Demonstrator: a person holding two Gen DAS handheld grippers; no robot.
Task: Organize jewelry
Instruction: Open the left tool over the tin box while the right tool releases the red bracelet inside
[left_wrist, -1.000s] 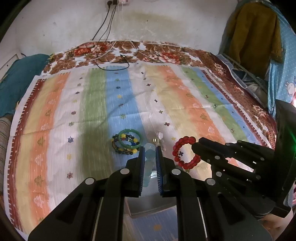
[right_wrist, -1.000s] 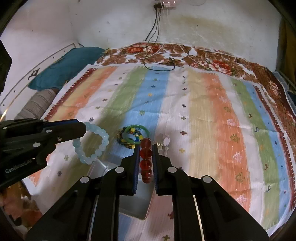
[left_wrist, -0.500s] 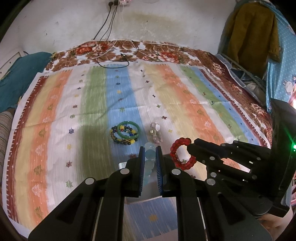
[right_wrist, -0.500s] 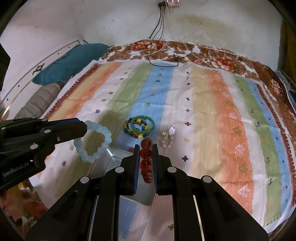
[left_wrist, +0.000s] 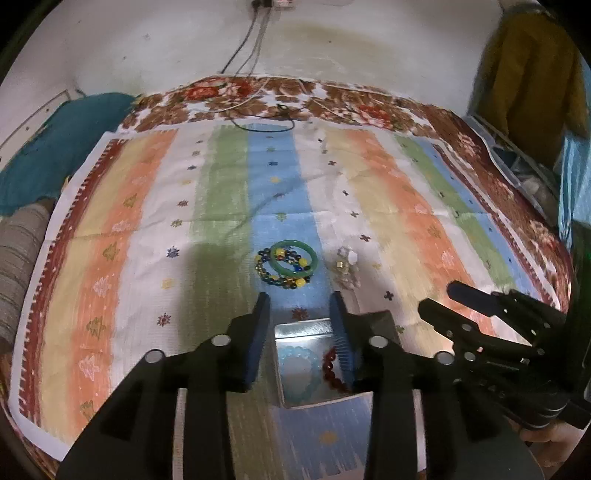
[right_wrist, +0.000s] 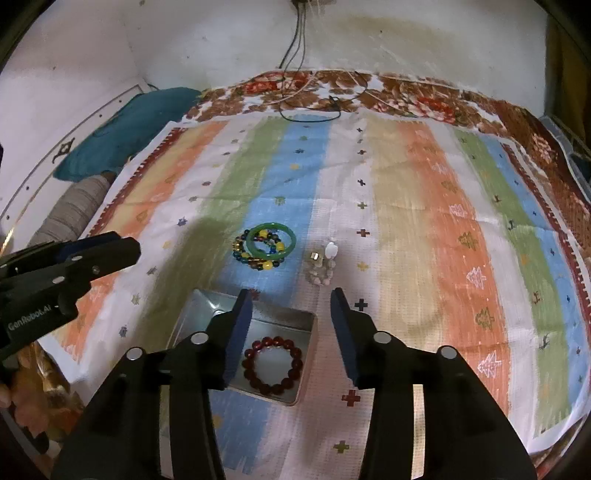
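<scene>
A metal tin (left_wrist: 300, 326) (right_wrist: 308, 320) lies on the striped cloth just below both grippers. A pale blue bead bracelet (left_wrist: 299, 367) and a dark red bead bracelet (right_wrist: 272, 365) (left_wrist: 330, 367) lie inside it. My left gripper (left_wrist: 300, 301) is open and empty above the tin. My right gripper (right_wrist: 290, 297) is open and empty above the tin; it also shows at the right of the left wrist view (left_wrist: 454, 299). A green bangle (left_wrist: 294, 257) (right_wrist: 271, 240) rests on a multicoloured bead bracelet (left_wrist: 282, 277) (right_wrist: 255, 260) further out. A small pale bead piece (left_wrist: 346, 267) (right_wrist: 325, 264) lies to its right.
The striped cloth (right_wrist: 424, 221) covers a bed with a floral blanket (right_wrist: 406, 96) at the far edge. Cables (right_wrist: 314, 110) run from the wall onto the blanket. A teal pillow (right_wrist: 122, 129) and a grey roll (right_wrist: 70, 210) lie at the left. Clothes (left_wrist: 532, 74) hang at the right.
Both grippers have opened. The pale blue bracelet has left my left gripper and the red bracelet my right gripper; both now lie in the tin.
</scene>
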